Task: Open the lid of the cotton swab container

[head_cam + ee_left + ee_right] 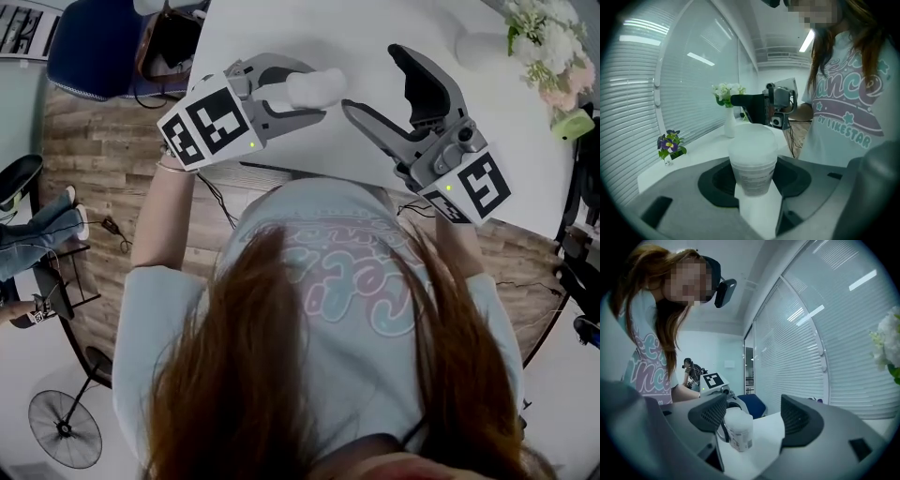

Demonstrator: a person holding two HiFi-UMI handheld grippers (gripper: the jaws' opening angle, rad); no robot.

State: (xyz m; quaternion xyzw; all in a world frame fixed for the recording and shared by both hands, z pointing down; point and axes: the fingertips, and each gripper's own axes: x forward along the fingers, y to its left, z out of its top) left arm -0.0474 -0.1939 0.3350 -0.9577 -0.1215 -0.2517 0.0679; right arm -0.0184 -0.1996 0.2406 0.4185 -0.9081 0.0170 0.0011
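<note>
**Left jaws clamped on the swab container, right jaws wide and empty**

The person (319, 309), long hair falling over a pale printed T-shirt, fills the lower middle of the head view, with both arms reaching up the frame. The left gripper (302, 91), upper left of centre, has its jaws partly closed and pressing on both sides of the cotton swab container (323, 84). This small white pot is carried over the near part of the white counter (375, 28). In the left gripper view it sits dead centre between the jaws, with its frosted lid (752, 138) on.

The right gripper (370, 77), just to the right in the head view, has its jaws spread wide and grips nothing. In the right gripper view the cotton swab container (739, 430) shows in the gap, close to the jaw at the picture's left and not clamped by this pair.

Farther back, in the upper right corner of the head view, a vase (478, 47) stands beside white flowers (544, 33). A sprig of purple flowers (670, 144) sits at the left of the left gripper view. Off the counter are a blue chair (94, 47) at upper left and a fan (64, 429) at lower left.
</note>
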